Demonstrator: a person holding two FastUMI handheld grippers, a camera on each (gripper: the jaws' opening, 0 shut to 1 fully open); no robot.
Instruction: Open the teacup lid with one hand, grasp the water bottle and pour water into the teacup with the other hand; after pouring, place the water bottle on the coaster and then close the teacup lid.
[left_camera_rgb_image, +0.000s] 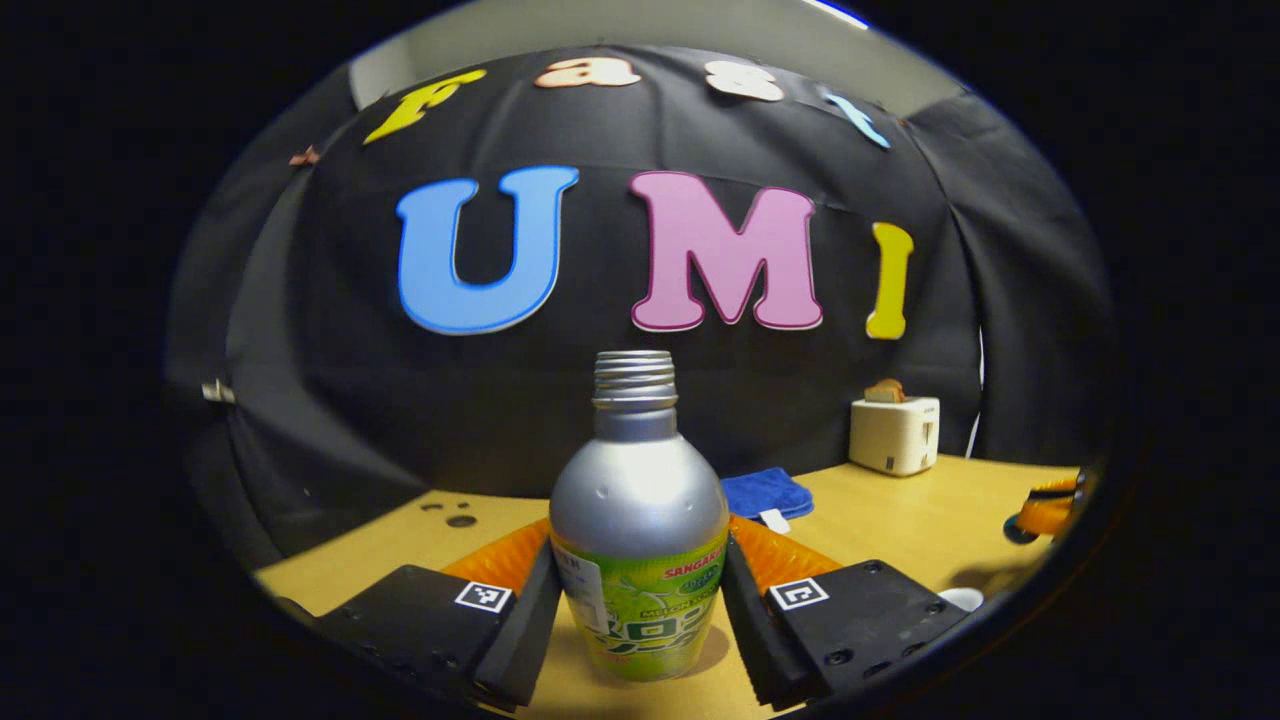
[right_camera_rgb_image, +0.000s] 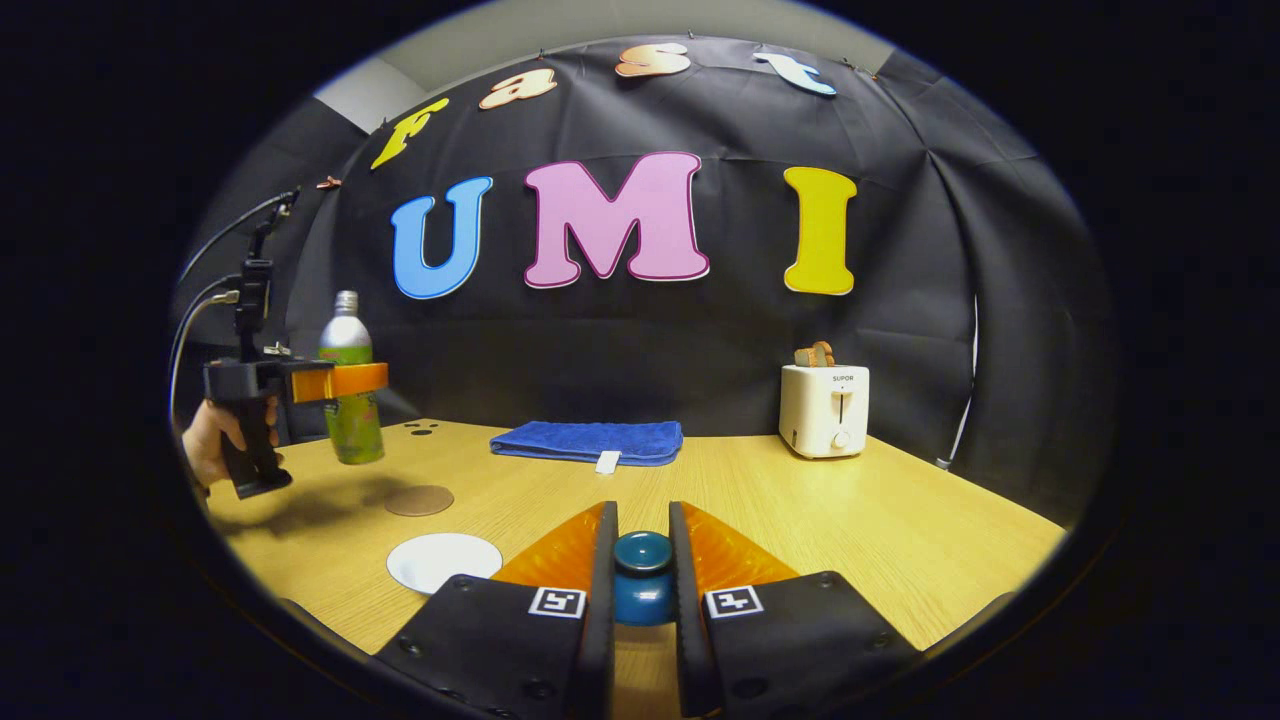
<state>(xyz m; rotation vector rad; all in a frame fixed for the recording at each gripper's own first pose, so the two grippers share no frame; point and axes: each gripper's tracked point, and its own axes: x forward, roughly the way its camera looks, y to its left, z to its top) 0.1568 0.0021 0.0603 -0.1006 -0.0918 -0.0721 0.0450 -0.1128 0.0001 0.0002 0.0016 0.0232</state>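
Note:
A silver bottle (left_camera_rgb_image: 638, 480) with a green label and an uncapped threaded neck stands upright between the fingers of my left gripper (left_camera_rgb_image: 638, 580), which is shut on its labelled body. In the right gripper view the same bottle (right_camera_rgb_image: 348, 345) is held by the left gripper (right_camera_rgb_image: 340, 382) at the table's far left, a hand behind it; I cannot tell whether its base touches the table. My right gripper (right_camera_rgb_image: 642, 545) is shut on the blue knob of the teacup lid (right_camera_rgb_image: 642, 560). What lies under the lid is hidden. A round brown coaster (right_camera_rgb_image: 419, 500) lies in front of the bottle.
A flat white round disc (right_camera_rgb_image: 443, 560) lies on the wooden table (right_camera_rgb_image: 850, 520) near the coaster. At the back lie a folded blue cloth (right_camera_rgb_image: 588, 441) and a white toaster (right_camera_rgb_image: 824, 408). The right gripper (left_camera_rgb_image: 1045, 510) shows at the right edge of the left gripper view.

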